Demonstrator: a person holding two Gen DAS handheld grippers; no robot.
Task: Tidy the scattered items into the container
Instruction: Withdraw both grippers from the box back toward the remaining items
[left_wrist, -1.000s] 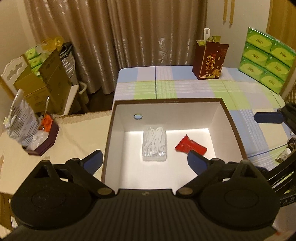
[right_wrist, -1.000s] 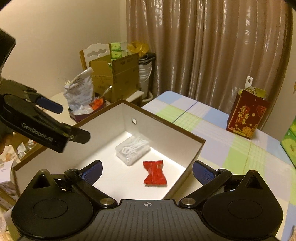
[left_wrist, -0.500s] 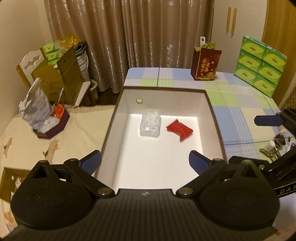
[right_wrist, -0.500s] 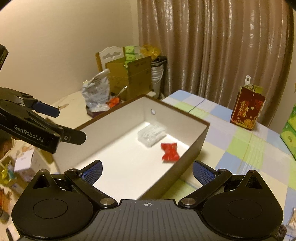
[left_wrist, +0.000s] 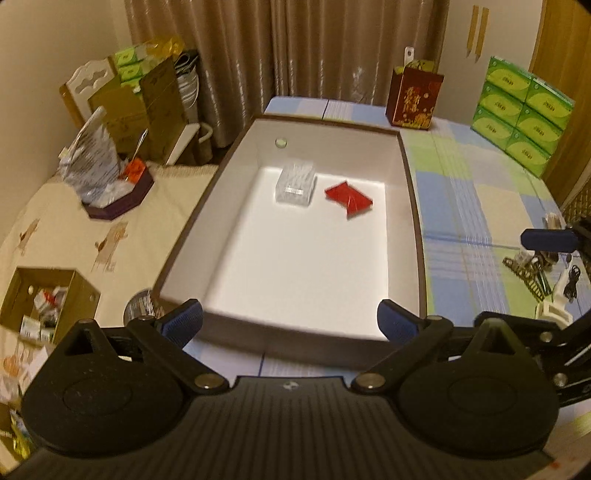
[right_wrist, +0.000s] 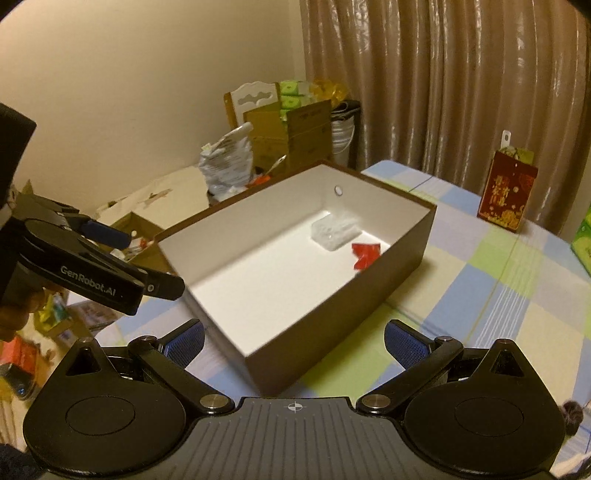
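A brown box with a white inside (left_wrist: 416, 236) (right_wrist: 399, 266) stands on the checked tablecloth. In it lie a clear plastic case of white picks (left_wrist: 295, 181) (right_wrist: 334, 230) and a red wrapped sweet (left_wrist: 349, 195) (right_wrist: 365, 254), both near the far end. My left gripper (left_wrist: 290, 325) is open and empty, above the box's near edge. My right gripper (right_wrist: 293, 341) is open and empty, by the box's near right corner. Loose small items (left_wrist: 532, 266), keys among them, lie on the cloth to the right of the box.
A red gift bag (left_wrist: 413, 96) (right_wrist: 506, 195) stands at the table's far end. Green tissue packs (left_wrist: 521, 110) are stacked at the far right. A side table on the left holds a foil bag and a purple tray (left_wrist: 118, 195). A cardboard box (left_wrist: 44, 302) sits lower left.
Both grippers have drawn back and up from the box, so the whole box now shows. Both stay open and empty. The case and sweet lie where they were.
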